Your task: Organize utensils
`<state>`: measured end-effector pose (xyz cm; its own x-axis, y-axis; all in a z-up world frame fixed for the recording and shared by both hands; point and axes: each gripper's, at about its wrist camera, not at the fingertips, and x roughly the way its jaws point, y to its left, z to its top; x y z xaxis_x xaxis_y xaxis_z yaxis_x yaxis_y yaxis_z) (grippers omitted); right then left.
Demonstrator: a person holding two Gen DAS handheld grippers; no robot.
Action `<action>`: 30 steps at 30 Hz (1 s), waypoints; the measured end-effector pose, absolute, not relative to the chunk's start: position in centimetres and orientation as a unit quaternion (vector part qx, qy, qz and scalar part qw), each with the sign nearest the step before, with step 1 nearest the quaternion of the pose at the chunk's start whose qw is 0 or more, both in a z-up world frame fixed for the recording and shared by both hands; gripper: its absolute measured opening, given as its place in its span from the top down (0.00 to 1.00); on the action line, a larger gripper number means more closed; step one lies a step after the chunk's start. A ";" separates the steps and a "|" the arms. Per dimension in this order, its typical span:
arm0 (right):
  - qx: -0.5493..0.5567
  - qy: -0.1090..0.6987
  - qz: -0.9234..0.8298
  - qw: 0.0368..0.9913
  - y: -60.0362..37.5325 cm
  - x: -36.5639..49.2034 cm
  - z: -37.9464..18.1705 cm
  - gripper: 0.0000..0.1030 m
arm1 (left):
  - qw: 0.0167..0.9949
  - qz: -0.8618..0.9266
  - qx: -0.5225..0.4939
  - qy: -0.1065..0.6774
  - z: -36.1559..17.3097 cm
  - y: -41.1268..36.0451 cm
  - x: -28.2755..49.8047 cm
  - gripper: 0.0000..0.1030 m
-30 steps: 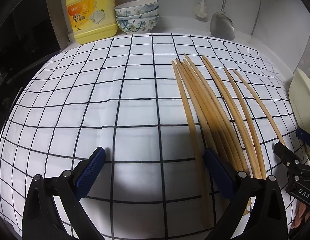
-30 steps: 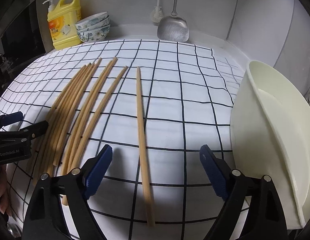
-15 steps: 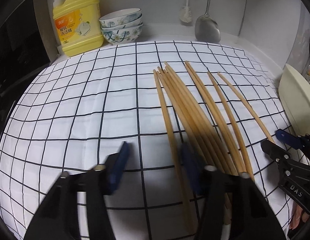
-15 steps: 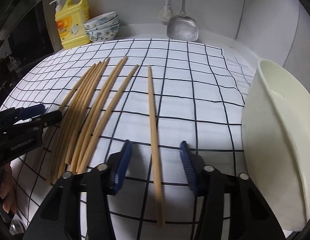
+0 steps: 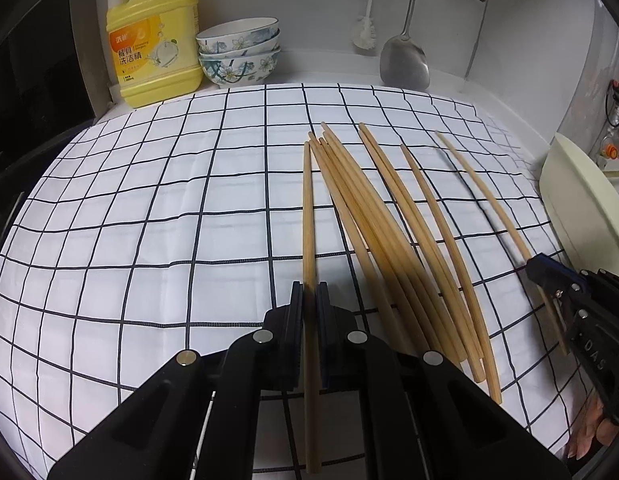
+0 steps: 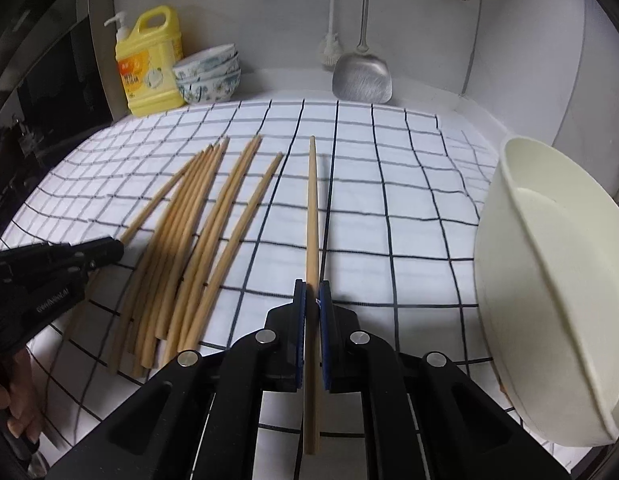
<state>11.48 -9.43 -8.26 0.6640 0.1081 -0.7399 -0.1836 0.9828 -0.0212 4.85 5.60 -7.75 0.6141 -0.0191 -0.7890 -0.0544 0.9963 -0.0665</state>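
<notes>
Checked cloth [image 5: 149, 220] across counter, white holder [image 6: 549, 280] at right edge. Loose chopstick bundle [image 5: 389, 240] mid-cloth, long axes running away from both cameras. Left gripper [image 5: 309, 300] clamped on leftmost chopstick [image 5: 307, 216], stick in line with fingers. Right gripper [image 6: 312, 296] clamped on rightmost chopstick [image 6: 312, 208], same alignment. Holder just right of right gripper, well apart from left; probably right stick goes first.
</notes>
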 end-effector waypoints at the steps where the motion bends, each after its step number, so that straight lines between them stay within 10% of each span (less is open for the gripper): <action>1: -0.043 0.397 0.080 0.913 -9.5 11.3 -7.9 0.94 | 0.898 0.008 -0.042 0.437 -7.5 5.6 4.8 0.93; 30: 0.005 0.364 0.091 0.927 -12.1 9.4 -3.9 0.94 | 0.893 -0.048 -0.048 0.445 -5.3 5.1 3.6 0.93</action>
